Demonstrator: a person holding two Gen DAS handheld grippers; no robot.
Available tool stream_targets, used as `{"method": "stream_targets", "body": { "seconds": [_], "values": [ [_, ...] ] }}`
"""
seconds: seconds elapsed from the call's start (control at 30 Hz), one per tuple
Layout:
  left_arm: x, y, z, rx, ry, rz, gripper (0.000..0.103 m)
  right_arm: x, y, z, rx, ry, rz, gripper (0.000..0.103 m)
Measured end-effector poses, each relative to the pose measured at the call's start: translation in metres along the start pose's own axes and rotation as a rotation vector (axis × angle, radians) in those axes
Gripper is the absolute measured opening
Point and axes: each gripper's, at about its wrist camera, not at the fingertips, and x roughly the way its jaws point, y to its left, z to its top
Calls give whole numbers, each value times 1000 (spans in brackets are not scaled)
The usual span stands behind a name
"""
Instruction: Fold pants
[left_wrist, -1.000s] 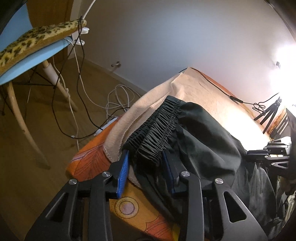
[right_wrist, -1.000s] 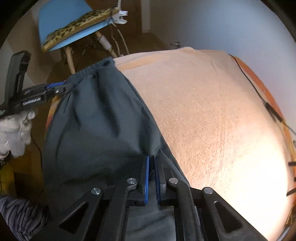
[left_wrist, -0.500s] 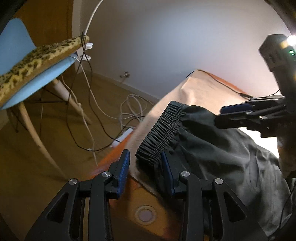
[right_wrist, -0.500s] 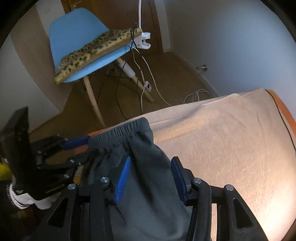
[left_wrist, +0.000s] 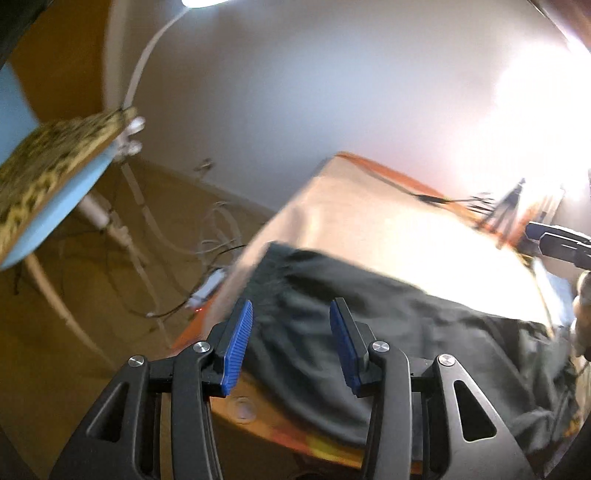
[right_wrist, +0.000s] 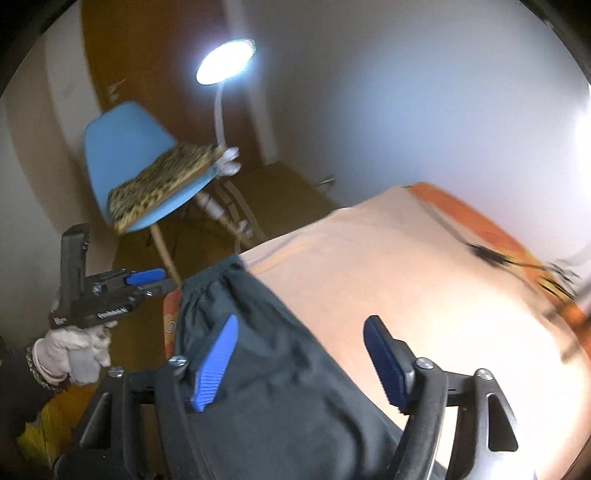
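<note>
Now | left gripper opening, angled down | pants below, unheld

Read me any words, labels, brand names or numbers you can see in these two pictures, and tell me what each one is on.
No text can be read for certain.
White lettering on the side of the left gripper, seen in the right wrist view: too small and blurred to read.
A second white mark near the gloved hand: also unreadable.
The pants, towel, chair and lamp show no writing.
</note>
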Motion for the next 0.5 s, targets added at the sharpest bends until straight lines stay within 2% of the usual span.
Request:
{"method": "stream_targets", "body": {
  "seconds": [0.17, 0.3, 0.5],
  "values": [
    [-17, -59, 13, 126, 33, -133, 42, -82, -37, -34, 73, -60, -113, 87],
    [-20, -121, 10, 238, 88, -248, 43, -139, -65, -74, 142, -94, -184, 87],
    [-5, -215, -8, 324, 208, -452, 43, -216, -111, -148, 332, -119, -332, 84]
  ]
}}
